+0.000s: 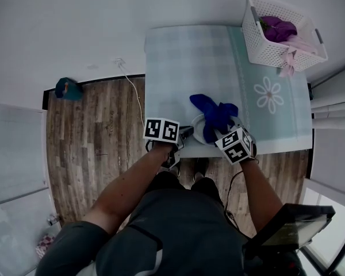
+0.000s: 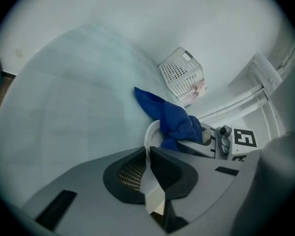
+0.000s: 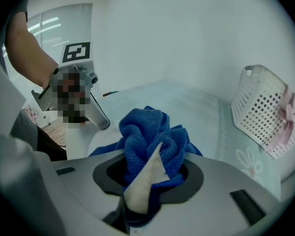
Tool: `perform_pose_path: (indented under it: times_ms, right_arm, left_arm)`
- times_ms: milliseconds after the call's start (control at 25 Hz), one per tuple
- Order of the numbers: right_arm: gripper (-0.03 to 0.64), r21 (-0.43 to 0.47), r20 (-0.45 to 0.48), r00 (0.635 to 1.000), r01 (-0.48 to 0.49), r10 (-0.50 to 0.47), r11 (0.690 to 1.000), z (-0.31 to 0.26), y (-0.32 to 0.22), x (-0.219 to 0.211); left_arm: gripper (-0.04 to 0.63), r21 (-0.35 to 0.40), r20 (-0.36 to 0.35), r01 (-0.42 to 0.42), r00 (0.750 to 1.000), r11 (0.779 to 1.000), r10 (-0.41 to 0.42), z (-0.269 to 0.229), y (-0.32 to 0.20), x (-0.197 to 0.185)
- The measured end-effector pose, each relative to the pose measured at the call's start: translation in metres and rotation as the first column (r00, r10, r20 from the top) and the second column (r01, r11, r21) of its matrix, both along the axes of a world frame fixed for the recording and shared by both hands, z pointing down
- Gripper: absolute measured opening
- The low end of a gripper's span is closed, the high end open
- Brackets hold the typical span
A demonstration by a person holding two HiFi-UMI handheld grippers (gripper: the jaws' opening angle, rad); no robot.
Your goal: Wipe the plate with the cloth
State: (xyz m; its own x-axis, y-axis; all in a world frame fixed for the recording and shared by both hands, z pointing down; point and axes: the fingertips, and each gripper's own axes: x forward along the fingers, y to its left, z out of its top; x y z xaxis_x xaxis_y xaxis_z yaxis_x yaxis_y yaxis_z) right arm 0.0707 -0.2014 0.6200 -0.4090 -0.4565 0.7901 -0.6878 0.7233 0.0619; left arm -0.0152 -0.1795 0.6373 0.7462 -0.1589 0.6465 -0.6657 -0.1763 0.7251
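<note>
A white plate [image 1: 198,126] lies near the table's front edge. My left gripper [image 1: 186,133] is shut on its near left rim. In the left gripper view the plate's rim [image 2: 151,132] runs edge-on between the dark pads [image 2: 130,173] of that gripper [image 2: 148,155]. A blue cloth [image 1: 215,112] is bunched over the plate, one end trailing off toward the back left. My right gripper [image 1: 223,133] is shut on the cloth, which bulges up out of that gripper [image 3: 146,173] as a thick wad [image 3: 147,134]. Most of the plate is hidden under the cloth.
A white perforated basket [image 1: 280,34] with purple and pink fabric stands at the table's back right corner. The tablecloth [image 1: 178,68] is pale green with a flower print [image 1: 268,94] on the right. Wooden floor [image 1: 98,137] lies left of the table.
</note>
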Motion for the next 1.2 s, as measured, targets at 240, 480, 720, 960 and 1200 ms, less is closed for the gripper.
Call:
perform_pose_path:
  times_ms: [240, 480, 720, 960, 1200]
  right_arm:
    - [0.150, 0.033, 0.010, 0.988, -0.155, 0.155, 0.987, -0.014, 0.005, 0.046]
    - [0.150, 0.053, 0.083, 0.995, -0.068, 0.063, 0.996, -0.032, 0.020, -0.014]
    - [0.150, -0.029, 0.078, 0.993, 0.096, -0.094, 0.995, -0.005, 0.030, -0.068]
    - [0.150, -0.055, 0.034, 0.999, -0.008, 0.010, 0.998, -0.004, 0.029, -0.016]
    - [0.150, -0.052, 0.036, 0.991, -0.124, 0.126, 0.991, -0.014, 0.040, 0.048]
  left_arm:
    - [0.034, 0.010, 0.011, 0.024, 1.000, 1.000, -0.025, 0.000, 0.001, -0.001]
    - [0.032, 0.018, 0.021, 0.027, 0.999, 0.999, -0.027, -0.002, 0.002, -0.003]
    - [0.031, -0.001, 0.023, 0.049, 0.999, 0.999, -0.049, -0.002, 0.005, -0.004]
    - [0.032, -0.011, 0.051, 0.091, 0.995, 0.996, -0.090, -0.002, 0.004, -0.005]
    - [0.032, -0.006, 0.056, 0.090, 0.994, 0.996, -0.090, 0.000, 0.001, -0.004]
